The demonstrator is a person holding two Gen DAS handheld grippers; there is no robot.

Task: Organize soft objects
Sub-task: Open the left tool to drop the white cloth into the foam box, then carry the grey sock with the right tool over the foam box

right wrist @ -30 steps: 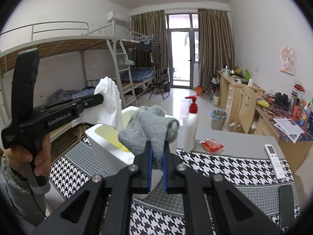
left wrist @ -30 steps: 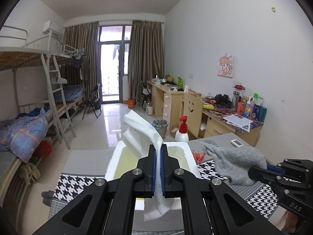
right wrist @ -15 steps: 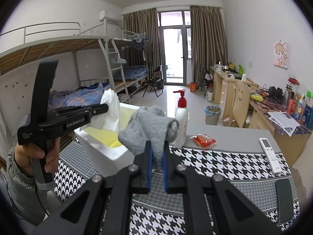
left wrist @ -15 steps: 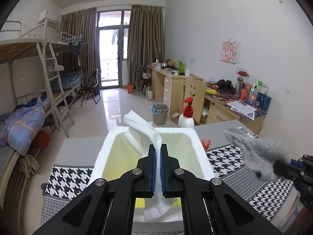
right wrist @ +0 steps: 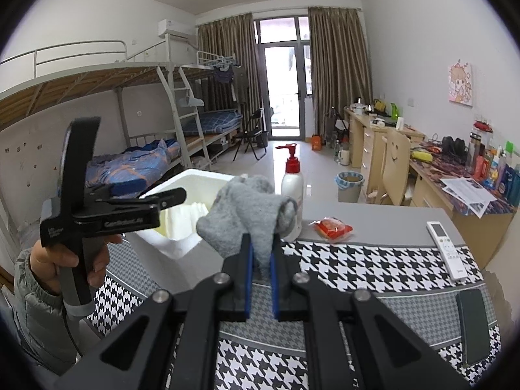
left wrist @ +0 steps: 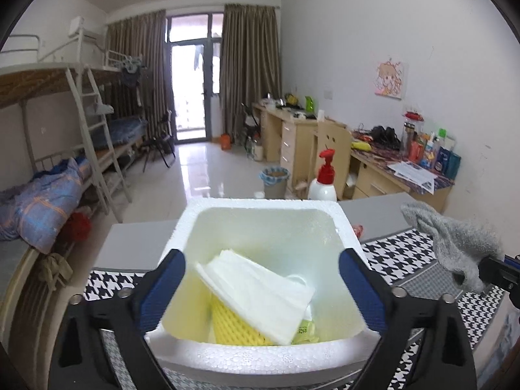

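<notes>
Cloth (left wrist: 260,295), white and folded, lies in the foam box (left wrist: 266,206) beneath your left gripper (left wrist: 261,289), its jaws spread wide, while your right gripper (right wrist: 261,279) clamps the grey sock (right wrist: 250,217) above the table's (right wrist: 373,217) checkered mat (right wrist: 364,266).

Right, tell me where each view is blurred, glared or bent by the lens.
Left wrist view: the open left gripper fingers are smeared by motion, the foam box rim stays fairly crisp, and the balcony door is blown out. Right wrist view: sharp on the grey sock; the fisheye bows the bunk bed rails.
</notes>
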